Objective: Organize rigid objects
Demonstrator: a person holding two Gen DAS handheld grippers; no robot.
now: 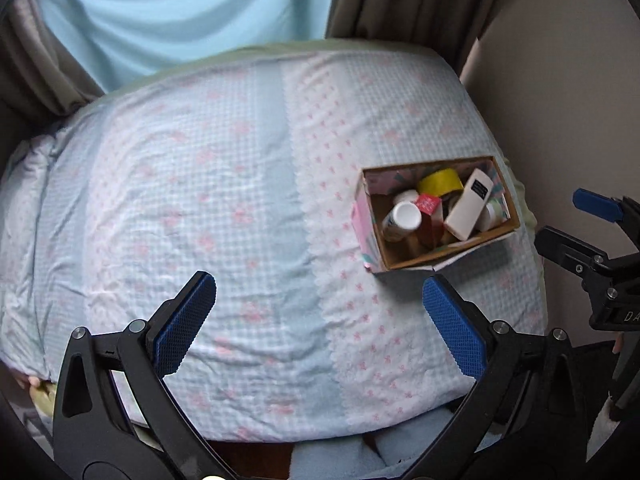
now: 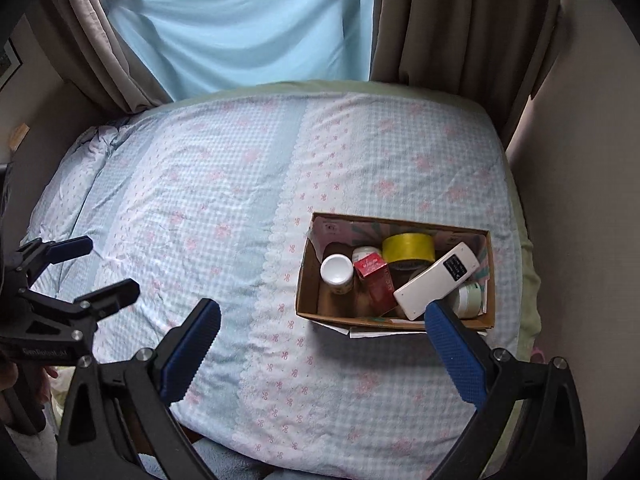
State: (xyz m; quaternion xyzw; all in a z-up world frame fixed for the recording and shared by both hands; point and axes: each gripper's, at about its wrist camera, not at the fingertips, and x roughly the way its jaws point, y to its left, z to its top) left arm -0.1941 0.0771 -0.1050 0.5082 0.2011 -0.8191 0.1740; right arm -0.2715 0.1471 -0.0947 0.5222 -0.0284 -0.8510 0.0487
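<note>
An open brown cardboard box [image 2: 394, 316] sits on the checked blue-and-pink quilted bed [image 2: 224, 208], near its right edge. Inside, jumbled and touching: a yellow roll of tape [image 2: 408, 248], a long white plastic remote [image 2: 436, 280] lying tilted, a red carton [image 2: 374, 270] and a white-capped bottle [image 2: 337, 271]. All look light and stiff; the remote and cap probably slippery, so pinch the remote across its narrow sides, the roll through its wall. Left gripper [image 1: 320, 322] and right gripper [image 2: 324, 354] both hover spread wide, holding nothing

Checked bedspread [image 2: 224, 184], brown curtains [image 2: 452, 16], blue drape [image 2: 248, 20].
</note>
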